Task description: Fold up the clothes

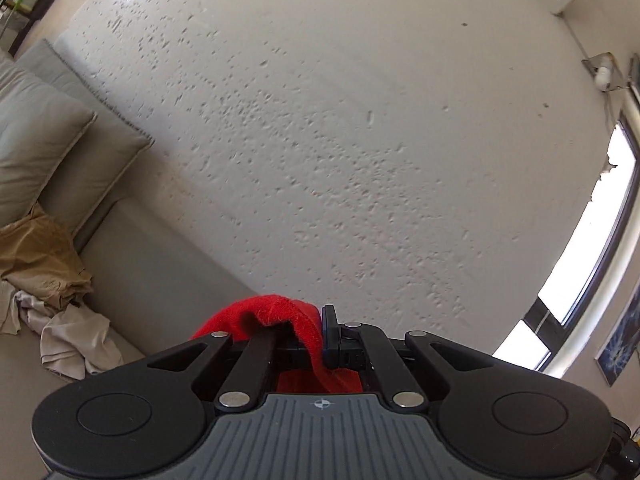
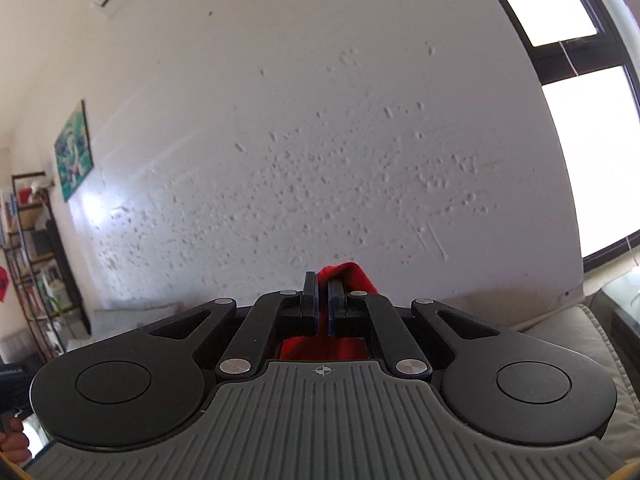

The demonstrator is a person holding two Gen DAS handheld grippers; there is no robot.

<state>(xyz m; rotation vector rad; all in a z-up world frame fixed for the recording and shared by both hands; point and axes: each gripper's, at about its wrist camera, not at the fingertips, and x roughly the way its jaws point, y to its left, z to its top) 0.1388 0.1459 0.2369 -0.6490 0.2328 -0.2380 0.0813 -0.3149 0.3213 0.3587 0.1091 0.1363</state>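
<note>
My left gripper (image 1: 318, 336) is clamped on a red cloth (image 1: 280, 316): the fabric bunches over the left finger and a strip of it runs down between the 2 fingers, pinched against the right one. More red shows below, under the linkage. My right gripper (image 2: 322, 306) has its 2 fingers nearly together with a thin slit between them; the same cloth (image 2: 350, 276) rises just behind the right finger and shows again beneath the fingers, but I cannot tell whether any of it is caught in the slit. Both cameras face a pitted white wall (image 1: 340, 140). In the left view a grey sofa (image 1: 160, 272) holds cushions (image 1: 48, 144), a tan garment (image 1: 40, 256) and a pale one (image 1: 72, 340).
</note>
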